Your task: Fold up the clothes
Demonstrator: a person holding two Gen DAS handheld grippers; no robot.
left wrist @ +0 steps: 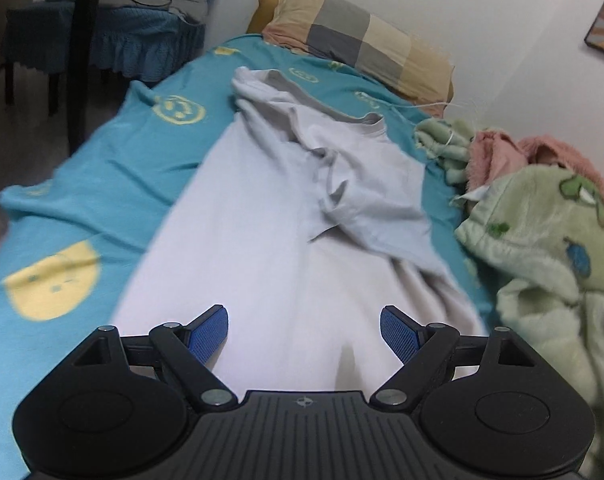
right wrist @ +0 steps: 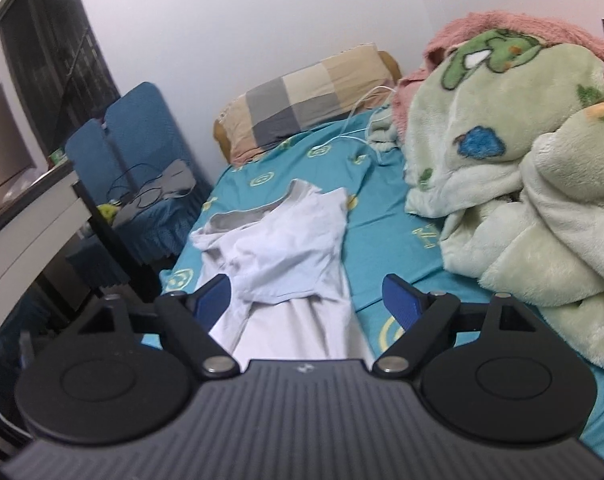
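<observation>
White shirt point(left wrist: 286, 216) lies lengthwise on teal sheet point(left wrist: 74, 184), collar toward pillow point(left wrist: 362, 44), sleeves folded in. L gripper point(left wrist: 304, 334) & R gripper point(right wrist: 307, 300) — both wide open, empty. Next: you grab hem, fold toward collar.

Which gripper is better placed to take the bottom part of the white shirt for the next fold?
Probably the left gripper: it is open directly over the lower body of the white cotton T-shirt. The right gripper, also open, sits farther back, toward the shirt's edge beside the teal bedsheet.
</observation>
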